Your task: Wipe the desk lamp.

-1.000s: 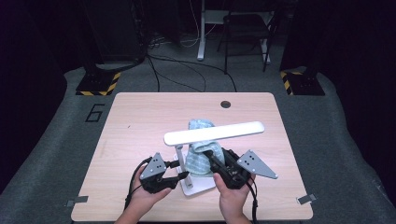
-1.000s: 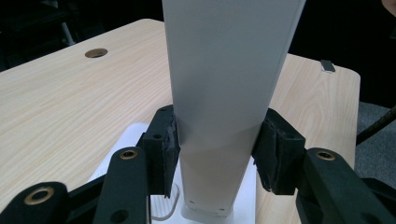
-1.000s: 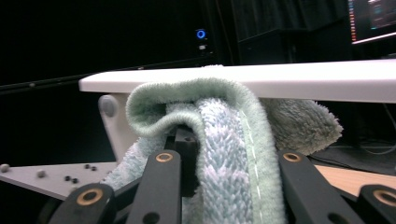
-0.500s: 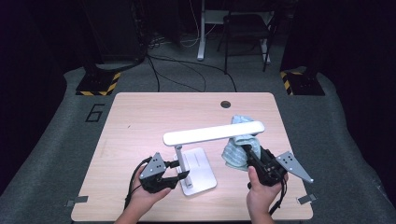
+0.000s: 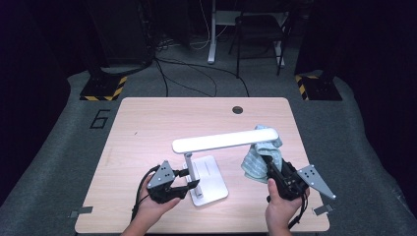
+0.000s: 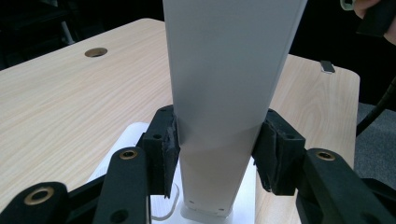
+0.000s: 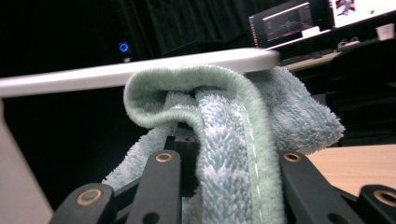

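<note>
A white desk lamp stands on the table, with its flat base (image 5: pixel 210 178) near the front edge and a long head bar (image 5: pixel 223 140) above. My left gripper (image 5: pixel 191 185) is shut on the lamp's upright stem (image 6: pixel 224 107), and its pads (image 6: pixel 169 149) press both sides just above the base. My right gripper (image 5: pixel 271 166) is shut on a pale green fluffy cloth (image 5: pixel 259 158). The cloth hangs under the right end of the head bar. In the right gripper view the cloth (image 7: pixel 233 140) drapes over the jaws and hides their tips, with the lamp head (image 7: pixel 140 70) just behind it.
The light wooden table (image 5: pixel 162 123) has a round cable hole (image 5: pixel 238 109) at the back. Grey tape tabs mark its front corners (image 5: pixel 78 212). Beyond the table are floor cables, a chair (image 5: pixel 258 34) and striped stand bases (image 5: pixel 103 88).
My right gripper has carried the cloth from beside the lamp's base out to the right, under the right end of the head bar. The left gripper and the lamp have stayed put.
</note>
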A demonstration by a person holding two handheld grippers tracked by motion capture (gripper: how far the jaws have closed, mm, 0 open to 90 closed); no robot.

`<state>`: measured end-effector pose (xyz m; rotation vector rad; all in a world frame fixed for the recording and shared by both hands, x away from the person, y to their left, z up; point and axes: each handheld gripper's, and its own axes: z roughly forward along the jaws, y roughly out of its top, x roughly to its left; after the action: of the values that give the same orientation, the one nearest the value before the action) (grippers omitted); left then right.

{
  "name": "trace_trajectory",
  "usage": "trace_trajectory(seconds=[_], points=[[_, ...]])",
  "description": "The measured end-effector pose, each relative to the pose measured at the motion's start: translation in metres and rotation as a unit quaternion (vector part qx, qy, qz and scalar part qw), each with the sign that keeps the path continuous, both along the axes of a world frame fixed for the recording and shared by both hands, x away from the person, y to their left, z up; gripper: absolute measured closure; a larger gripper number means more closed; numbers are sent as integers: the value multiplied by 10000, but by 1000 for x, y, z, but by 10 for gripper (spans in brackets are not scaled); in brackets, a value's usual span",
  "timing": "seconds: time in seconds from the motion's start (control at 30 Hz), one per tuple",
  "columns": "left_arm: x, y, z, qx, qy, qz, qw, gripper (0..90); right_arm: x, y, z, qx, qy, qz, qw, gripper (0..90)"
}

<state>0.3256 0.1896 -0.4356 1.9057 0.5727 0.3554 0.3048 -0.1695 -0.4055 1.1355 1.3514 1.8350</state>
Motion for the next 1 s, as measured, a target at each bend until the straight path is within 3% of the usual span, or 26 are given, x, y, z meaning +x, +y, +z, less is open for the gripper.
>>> trace_trajectory(seconds=[0.17,0.3,0.43,0.6,1.0], points=[[0,0,-1,-20,-13,-4,10000,530,-10,16,3,-287,-130,356,9989,719],[1,0,-1,-24,-6,-14,10000,530,-16,34,8,-642,-138,929,9935,718],[1,1,-1,-23,-30,-7,10000,530,-23,50,14,-775,-298,1299,9880,718],[1,1,-1,-25,-54,-10,10000,529,-29,59,26,-735,-435,1624,9830,718],[1,1,-1,-16,-65,0,10000,529,-46,54,46,-617,-607,1882,9783,718]])
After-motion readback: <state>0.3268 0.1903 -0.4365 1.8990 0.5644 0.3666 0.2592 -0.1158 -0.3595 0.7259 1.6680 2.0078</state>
